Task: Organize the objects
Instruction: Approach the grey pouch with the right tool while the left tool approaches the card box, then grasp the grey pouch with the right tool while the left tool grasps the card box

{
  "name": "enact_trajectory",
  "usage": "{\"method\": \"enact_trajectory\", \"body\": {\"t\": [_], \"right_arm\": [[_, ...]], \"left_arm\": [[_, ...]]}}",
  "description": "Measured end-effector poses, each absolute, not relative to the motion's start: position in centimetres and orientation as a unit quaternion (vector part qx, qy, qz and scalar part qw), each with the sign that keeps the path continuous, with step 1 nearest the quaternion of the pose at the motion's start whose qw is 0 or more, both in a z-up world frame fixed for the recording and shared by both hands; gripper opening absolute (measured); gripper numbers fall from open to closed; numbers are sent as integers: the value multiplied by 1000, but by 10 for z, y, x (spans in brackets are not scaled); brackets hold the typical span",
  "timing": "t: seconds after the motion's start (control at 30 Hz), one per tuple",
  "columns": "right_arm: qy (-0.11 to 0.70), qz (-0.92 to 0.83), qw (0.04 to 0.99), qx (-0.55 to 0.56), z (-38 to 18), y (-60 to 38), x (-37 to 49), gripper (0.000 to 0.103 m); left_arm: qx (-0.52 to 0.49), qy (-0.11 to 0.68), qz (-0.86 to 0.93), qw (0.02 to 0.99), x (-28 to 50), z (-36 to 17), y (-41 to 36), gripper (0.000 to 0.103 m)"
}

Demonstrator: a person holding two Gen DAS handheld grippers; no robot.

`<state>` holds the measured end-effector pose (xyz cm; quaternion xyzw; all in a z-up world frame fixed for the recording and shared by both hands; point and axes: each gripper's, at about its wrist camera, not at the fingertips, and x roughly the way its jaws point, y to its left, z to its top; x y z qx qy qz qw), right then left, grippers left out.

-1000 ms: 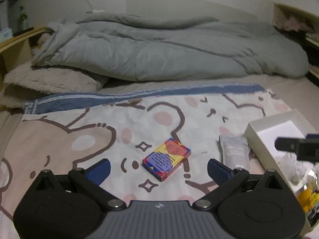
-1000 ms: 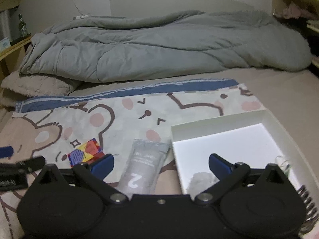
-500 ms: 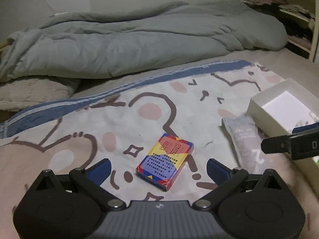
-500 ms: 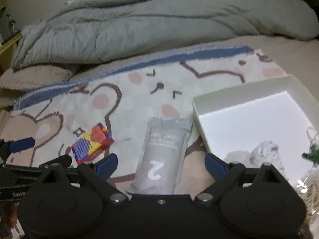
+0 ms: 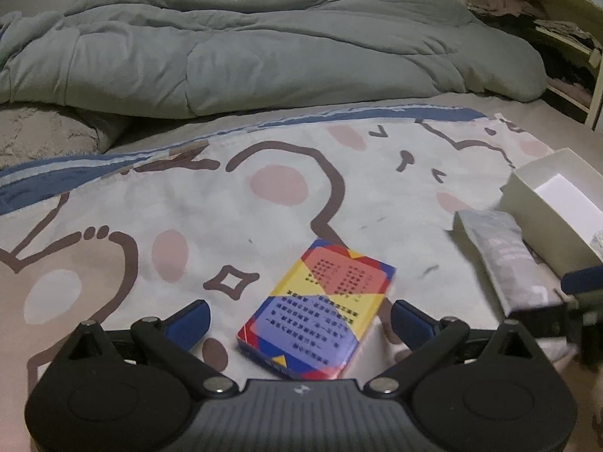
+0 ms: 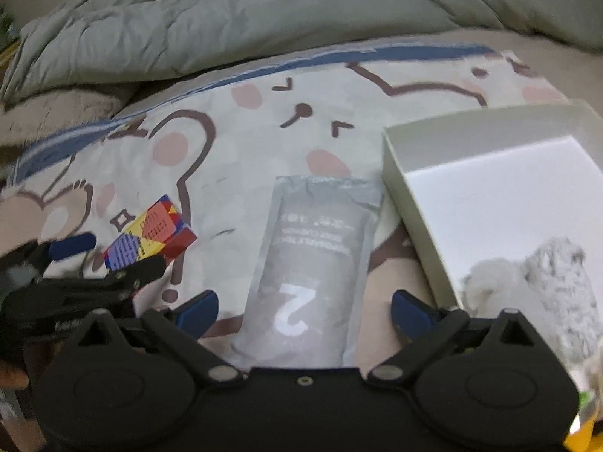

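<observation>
A red, yellow and blue card box [image 5: 320,309] lies on the bear-print blanket, between the open fingers of my left gripper [image 5: 297,324]; it also shows in the right wrist view [image 6: 150,231]. A grey pouch marked "2" [image 6: 316,271] lies flat between the open fingers of my right gripper [image 6: 303,310], close beside the white open box [image 6: 501,203]. The pouch [image 5: 505,252] and the white box [image 5: 542,203] show at the right of the left wrist view. Neither gripper holds anything.
A rumpled grey duvet [image 5: 245,49] lies across the back of the bed. White fluffy items [image 6: 535,275] sit in the white box. A shelf with clutter [image 5: 546,26] stands at the far right. The left gripper's body [image 6: 68,282] is near the card box.
Both grippers have moved forward and down: the card box now lies between my left fingers, and the grey pouch between my right fingers. Both stay open.
</observation>
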<state>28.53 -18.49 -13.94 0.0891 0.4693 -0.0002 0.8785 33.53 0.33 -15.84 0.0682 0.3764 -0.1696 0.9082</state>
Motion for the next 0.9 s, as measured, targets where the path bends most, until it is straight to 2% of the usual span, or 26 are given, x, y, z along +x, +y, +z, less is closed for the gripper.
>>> {"method": "enact_trajectory", "body": {"t": [0.17, 0.27, 0.33, 0.37, 0.57, 0.63, 0.9], "right_arm": [[470, 6, 881, 45, -145, -172, 288, 99], [476, 5, 879, 12, -150, -164, 287, 96], [480, 8, 877, -19, -152, -160, 285, 89], [479, 15, 877, -30, -152, -159, 284, 82], [487, 45, 872, -29, -151, -163, 279, 74], [487, 57, 871, -34, -150, -163, 276, 73], [499, 116, 856, -67, -147, -160, 255, 70]], "left_arm": [[47, 379, -164, 910, 342, -165, 6, 102], [52, 383, -165, 908, 340, -166, 2, 99], [62, 389, -187, 900, 337, -166, -2, 90], [69, 390, -186, 899, 336, -167, -4, 90], [48, 406, -198, 891, 332, -160, 0, 76], [44, 412, -205, 887, 330, -159, 1, 66], [59, 431, -185, 881, 323, -156, -9, 64]]}}
